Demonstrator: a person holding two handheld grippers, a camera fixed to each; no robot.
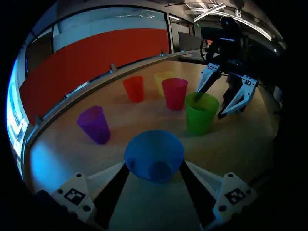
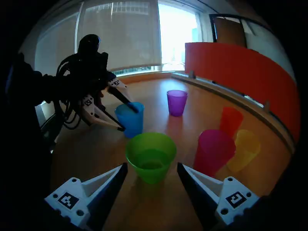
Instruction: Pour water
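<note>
Left tongs (image 1: 154, 164) straddle blue cup (image 1: 154, 148), right tongs (image 2: 151, 165) green cup (image 2: 151, 152); I cannot tell if clamped. Blue upright near green.

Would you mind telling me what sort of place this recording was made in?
Most likely an office or meeting room, not a home: a long wooden table backed by a red partition panel, a large window with roller blinds, and strip lights on the ceiling.
</note>
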